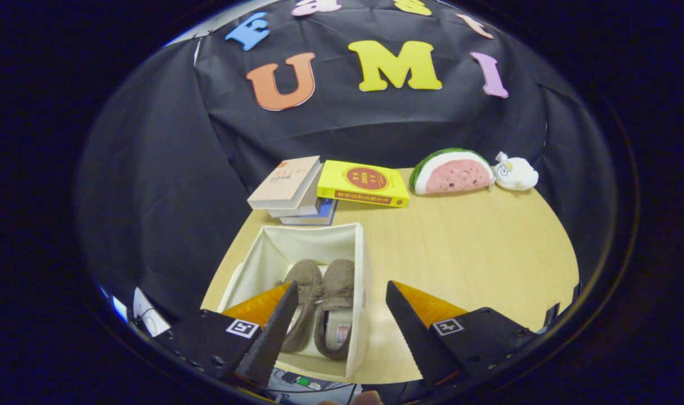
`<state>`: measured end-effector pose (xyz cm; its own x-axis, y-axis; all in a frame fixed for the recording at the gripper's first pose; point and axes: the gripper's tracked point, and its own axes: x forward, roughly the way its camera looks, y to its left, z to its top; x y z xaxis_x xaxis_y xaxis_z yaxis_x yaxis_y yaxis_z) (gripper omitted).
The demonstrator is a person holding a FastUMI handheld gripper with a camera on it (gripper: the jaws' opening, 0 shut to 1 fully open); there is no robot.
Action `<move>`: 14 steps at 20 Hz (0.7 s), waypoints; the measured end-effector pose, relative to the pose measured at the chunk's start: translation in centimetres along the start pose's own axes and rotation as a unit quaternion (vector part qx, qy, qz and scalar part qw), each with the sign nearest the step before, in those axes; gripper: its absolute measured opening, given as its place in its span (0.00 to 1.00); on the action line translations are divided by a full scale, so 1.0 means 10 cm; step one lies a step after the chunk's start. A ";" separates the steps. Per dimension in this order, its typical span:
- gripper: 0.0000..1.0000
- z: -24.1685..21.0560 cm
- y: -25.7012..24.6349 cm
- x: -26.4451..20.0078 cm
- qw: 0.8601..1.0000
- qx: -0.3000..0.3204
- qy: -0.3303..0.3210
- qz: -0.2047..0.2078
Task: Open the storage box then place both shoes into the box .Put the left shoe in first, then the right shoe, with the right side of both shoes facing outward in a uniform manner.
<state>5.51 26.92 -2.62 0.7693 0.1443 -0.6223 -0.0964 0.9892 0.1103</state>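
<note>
A cream fabric storage box (pixel 353 247) stands open on the wooden table (pixel 466 247), its lid out of sight. Two brown-grey shoes lie inside it side by side, toes pointing away from me: one shoe (pixel 307 281) partly behind my left finger, the other shoe (pixel 337 304) beside it with its lace bow and insole showing. My gripper (pixel 340 292) hovers above the box, open, with nothing held between its fingers. The left fingertip (pixel 280 315) overlaps the box's inside; the right fingertip (pixel 401 309) sits just past the box's right wall.
Beyond the box lies a stack of books (pixel 288 188) with a yellow book (pixel 363 183) leaning beside it. A watermelon-slice plush (pixel 451 171) and a small white plush (pixel 515 172) rest at the table's far edge. Bare tabletop stretches to the right of the box.
</note>
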 end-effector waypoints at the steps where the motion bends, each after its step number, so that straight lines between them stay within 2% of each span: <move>1: 0.96 0.03 -0.06 -0.06 1.000 -0.004 -0.010 0.000; 8: 0.96 0.31 -0.83 -0.47 0.995 -0.001 -0.100 -0.025; 14: 0.96 0.40 -1.45 -1.03 0.973 -0.042 -0.217 -0.072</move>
<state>1.49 10.97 5.26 0.9708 -0.0009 -0.2399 -0.0061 0.9996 -0.0287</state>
